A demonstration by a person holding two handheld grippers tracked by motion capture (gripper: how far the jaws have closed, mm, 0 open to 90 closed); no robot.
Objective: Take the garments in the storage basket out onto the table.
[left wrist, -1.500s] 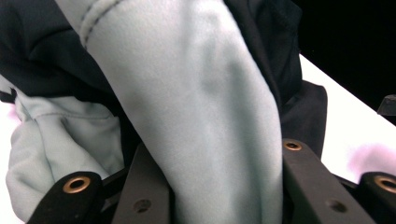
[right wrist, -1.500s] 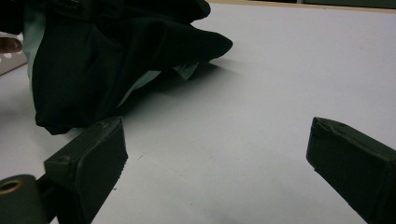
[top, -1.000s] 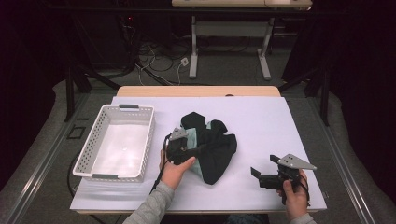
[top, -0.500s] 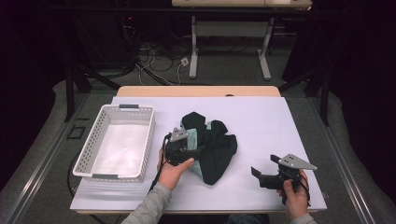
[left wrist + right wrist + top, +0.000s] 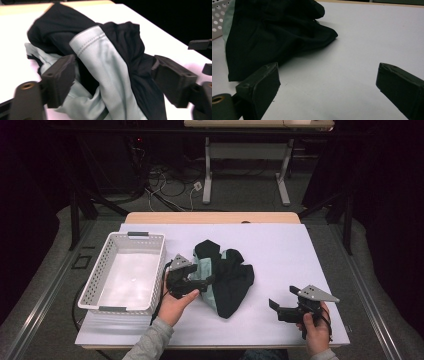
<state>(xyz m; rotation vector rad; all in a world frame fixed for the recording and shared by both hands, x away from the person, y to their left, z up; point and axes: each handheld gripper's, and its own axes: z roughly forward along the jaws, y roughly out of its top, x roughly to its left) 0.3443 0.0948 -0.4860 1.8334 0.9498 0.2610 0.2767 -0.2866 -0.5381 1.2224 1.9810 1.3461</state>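
The left gripper [image 5: 204, 283] sits at the left edge of the black and pale green cloth [image 5: 227, 275] mid-table, right of the basket [image 5: 97, 280]. Its jaws have just been opening and stand released, cloth between them. The right gripper [image 5: 274, 306] rests near right, jaws apart, empty.

Bright overhead light on table [image 5: 280, 245] — dark surroundings, near foreground blurred.
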